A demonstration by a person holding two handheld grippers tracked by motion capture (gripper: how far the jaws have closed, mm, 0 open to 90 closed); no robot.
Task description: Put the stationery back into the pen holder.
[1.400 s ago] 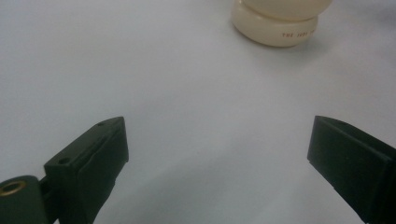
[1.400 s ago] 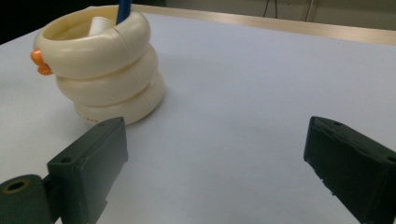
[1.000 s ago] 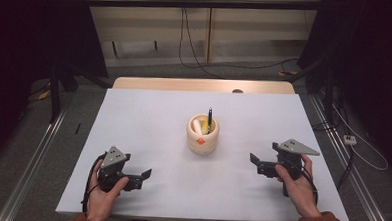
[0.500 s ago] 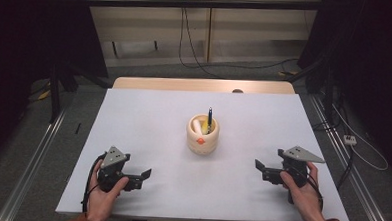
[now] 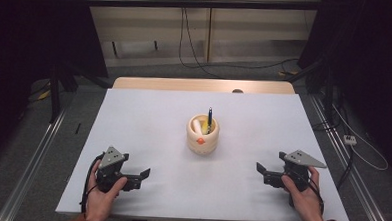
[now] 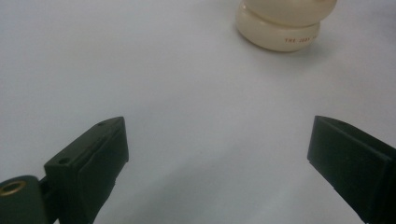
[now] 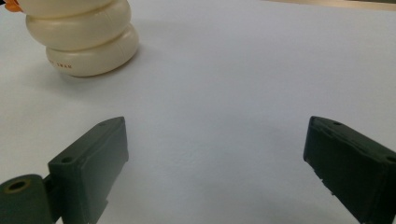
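Observation:
A cream, ringed pot (image 5: 203, 137) stands at the middle of the white table (image 5: 143, 118), with a dark pen (image 5: 209, 118) upright in it beside a pale object and an orange mark on its front. My left gripper (image 5: 140, 178) rests near the front left edge, open and empty. My right gripper (image 5: 262, 174) sits near the front right, also open and empty. In the left gripper view, the pot (image 6: 285, 25) lies ahead to the right of the spread jaws (image 6: 219, 128). In the right gripper view, the pot (image 7: 84, 44) lies ahead to the left of the spread jaws (image 7: 217, 126).
A wooden strip (image 5: 200, 85) runs along the table's far edge. Cables (image 5: 196, 55) trail on the floor behind, and metal rails (image 5: 37, 153) flank both sides. Bare white surface surrounds the pot.
My right gripper has drawn back toward the front edge and slightly to the right. The left gripper and the pot have not moved.

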